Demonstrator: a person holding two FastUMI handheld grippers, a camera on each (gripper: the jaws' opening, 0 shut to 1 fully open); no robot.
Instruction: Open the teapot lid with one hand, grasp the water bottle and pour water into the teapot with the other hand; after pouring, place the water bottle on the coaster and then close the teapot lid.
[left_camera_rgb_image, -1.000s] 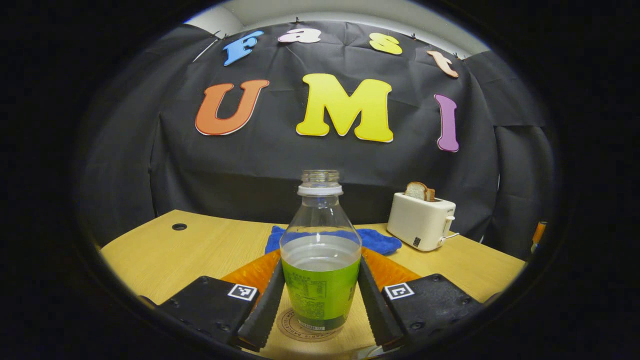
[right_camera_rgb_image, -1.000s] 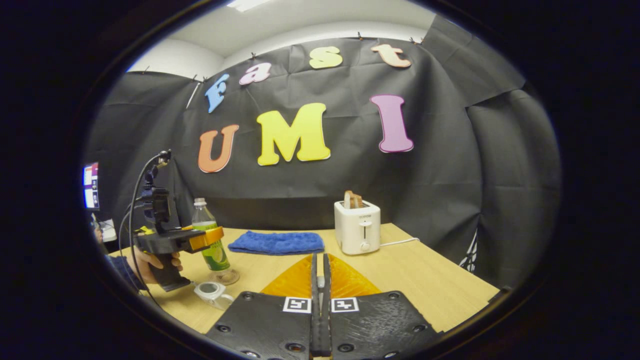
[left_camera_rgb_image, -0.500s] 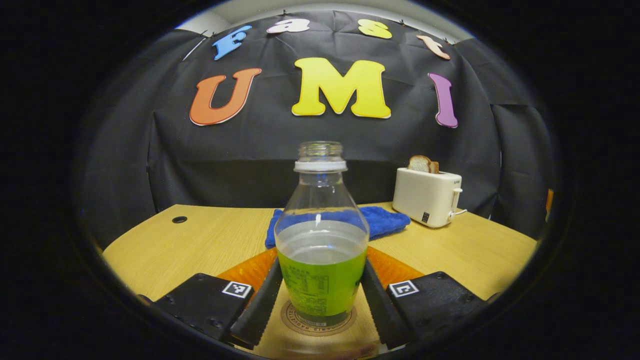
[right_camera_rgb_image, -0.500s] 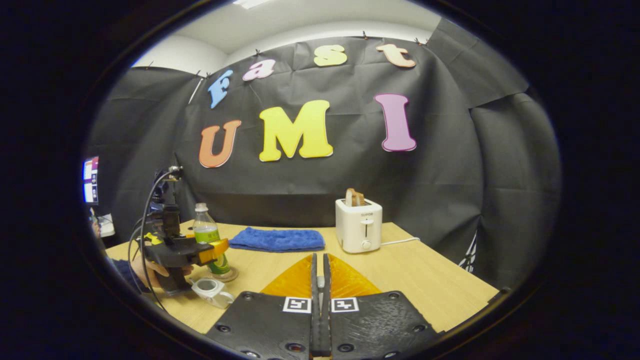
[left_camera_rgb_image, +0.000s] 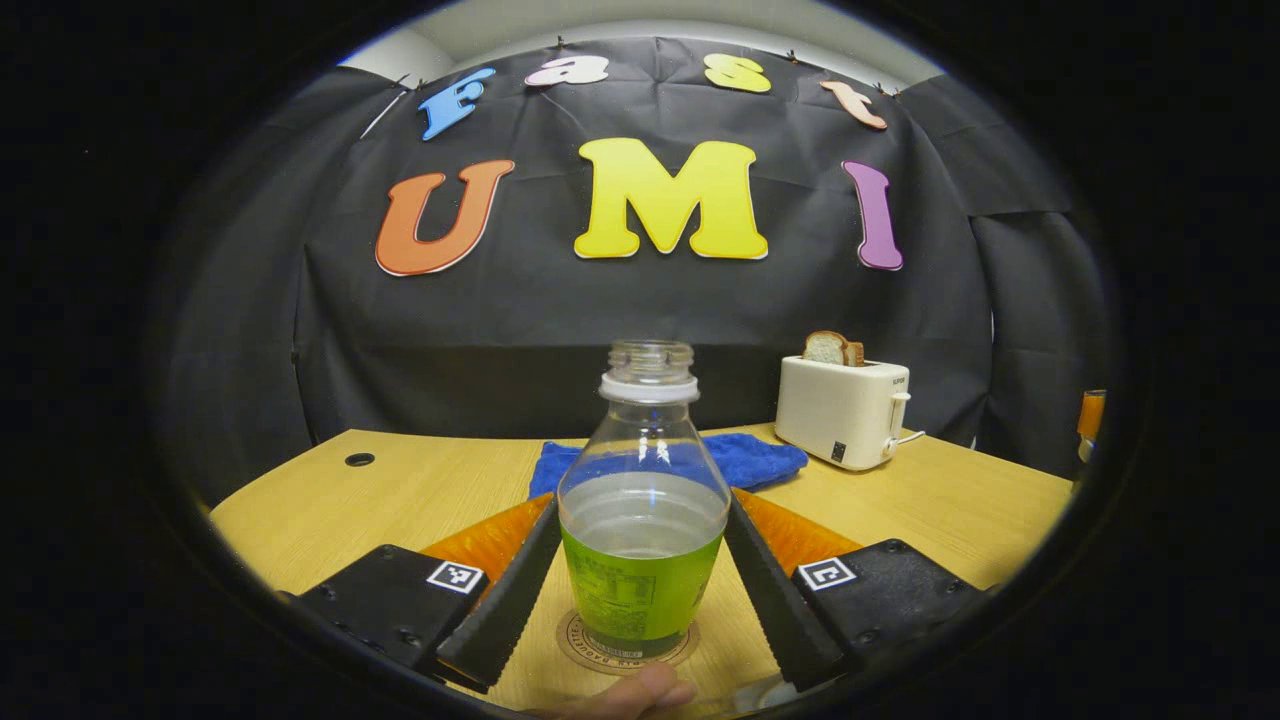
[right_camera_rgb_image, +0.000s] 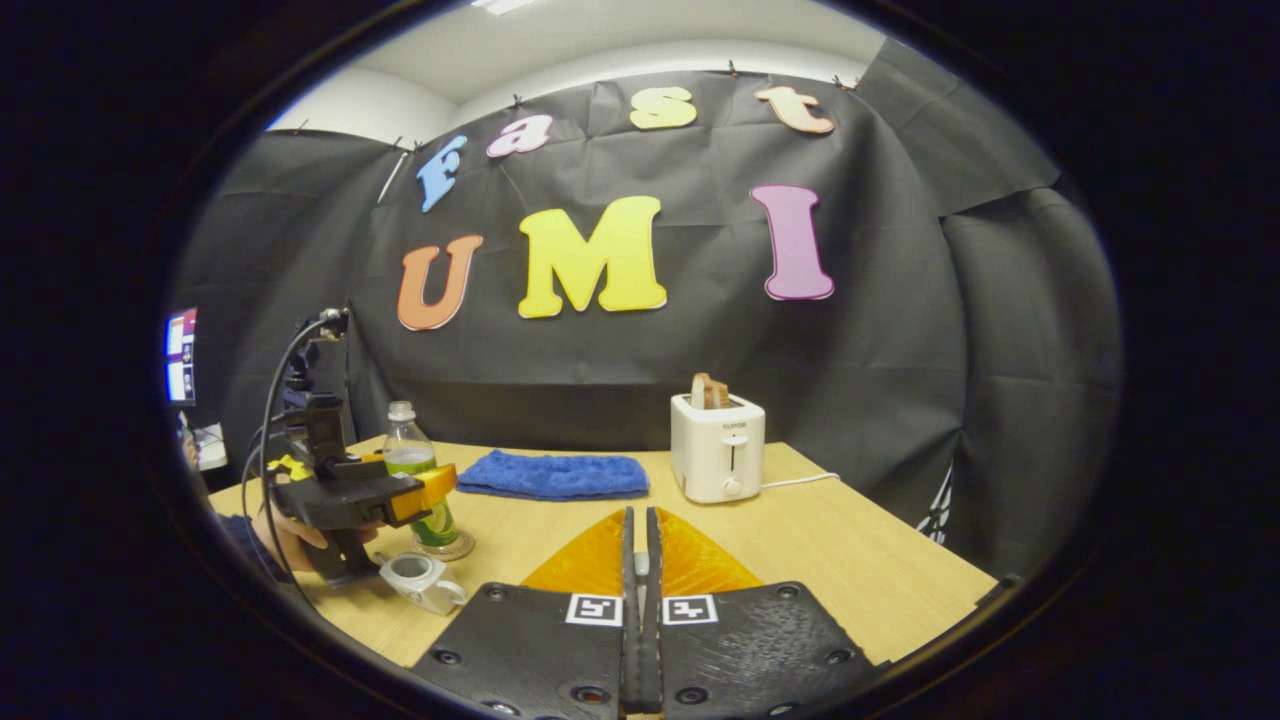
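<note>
An uncapped water bottle (left_camera_rgb_image: 643, 520) with a green label, partly full, stands upright on a round coaster (left_camera_rgb_image: 590, 645). My left gripper (left_camera_rgb_image: 640, 505) is open, one finger on each side of the bottle. In the right gripper view the bottle (right_camera_rgb_image: 418, 480) and a person's hand holding the left gripper (right_camera_rgb_image: 425, 487) sit at the left. A small glass teapot (right_camera_rgb_image: 418, 581) with its top uncovered stands just in front of them. My right gripper (right_camera_rgb_image: 637, 560) is held high over the table, shut on the teapot lid. Just a pale sliver of the lid shows between its fingers.
A blue cloth (left_camera_rgb_image: 735, 460) lies behind the bottle. A white toaster (left_camera_rgb_image: 838, 412) with bread in it stands at the back right, its cord trailing on the wooden table (left_camera_rgb_image: 420, 490). A person's fingertip (left_camera_rgb_image: 640, 693) shows at the bottom edge of the left gripper view.
The left gripper's fingers have spread apart from the bottle, which now stands on the coaster. The right gripper has barely moved.
</note>
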